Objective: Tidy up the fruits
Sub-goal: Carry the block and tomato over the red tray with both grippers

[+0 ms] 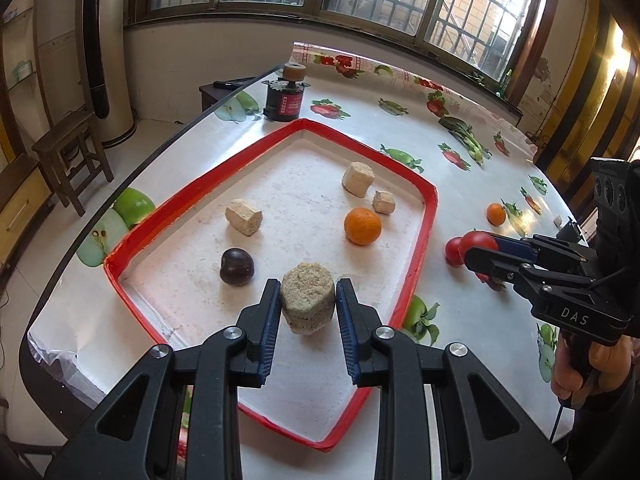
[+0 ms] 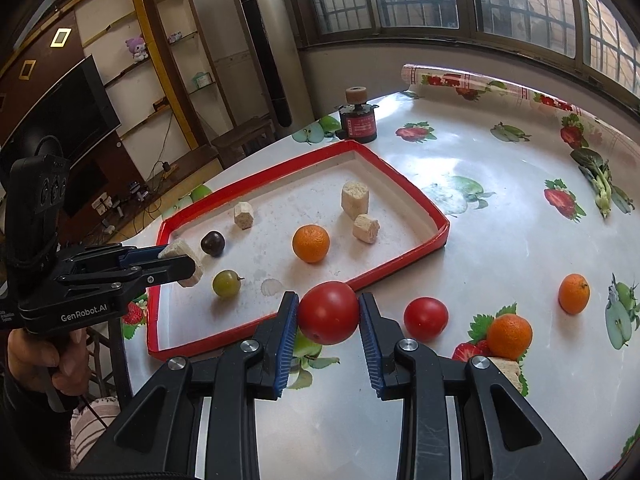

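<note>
My left gripper (image 1: 307, 304) is shut on a beige sugarcane chunk (image 1: 307, 303) and holds it above the near part of the red-rimmed tray (image 1: 425, 240). It also shows in the right wrist view (image 2: 180, 262). In the tray lie an orange (image 1: 362, 225), a dark plum (image 1: 236, 266), a green grape (image 2: 226, 283) and three beige chunks (image 1: 244, 216). My right gripper (image 2: 328, 312) is shut on a red tomato (image 2: 328, 312) just outside the tray's near rim. A second tomato (image 2: 425, 318) and two oranges (image 2: 509, 336) lie on the table to the right.
The round table (image 2: 500, 232) has a glossy fruit-print cover. A black and red jar (image 1: 285, 98) stands beyond the tray's far corner. A beige chunk (image 2: 510, 370) lies by the nearer orange. A wooden stool (image 1: 70, 156) stands left of the table.
</note>
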The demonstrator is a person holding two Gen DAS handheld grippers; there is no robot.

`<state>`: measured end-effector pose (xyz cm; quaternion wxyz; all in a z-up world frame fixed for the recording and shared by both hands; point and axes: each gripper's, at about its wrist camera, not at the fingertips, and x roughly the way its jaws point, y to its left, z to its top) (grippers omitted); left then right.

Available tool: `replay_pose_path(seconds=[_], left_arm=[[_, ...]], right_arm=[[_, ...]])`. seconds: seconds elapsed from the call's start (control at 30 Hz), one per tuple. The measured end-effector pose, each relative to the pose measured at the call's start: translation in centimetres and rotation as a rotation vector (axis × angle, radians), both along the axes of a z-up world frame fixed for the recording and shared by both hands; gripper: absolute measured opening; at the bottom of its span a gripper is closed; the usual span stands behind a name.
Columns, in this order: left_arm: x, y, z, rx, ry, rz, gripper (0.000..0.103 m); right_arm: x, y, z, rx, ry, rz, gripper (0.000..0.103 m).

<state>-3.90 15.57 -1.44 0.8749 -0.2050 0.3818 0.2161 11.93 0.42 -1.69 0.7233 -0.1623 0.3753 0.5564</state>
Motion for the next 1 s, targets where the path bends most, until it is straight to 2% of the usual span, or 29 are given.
replay_pose_path(seconds=[0.3,0.63,1.0], left_arm=[[-1.8,3.8,-0.3,-0.013,0.001,0.089,0.025],[-0.8,7.8,-1.9,-0.043,0.013,0.15,0.025],[-0.1,8.9,-4.1,-0.065,0.061,0.16,0.025]], right_arm=[[-0.7,3.6,-1.0,-0.025,0.007,0.056,0.031],[-1.3,6.9,-2.7,-0.068,0.017,0.11,0.031],[-1.7,8.4,-4.5,-0.12,-0.007,0.126,0.031]])
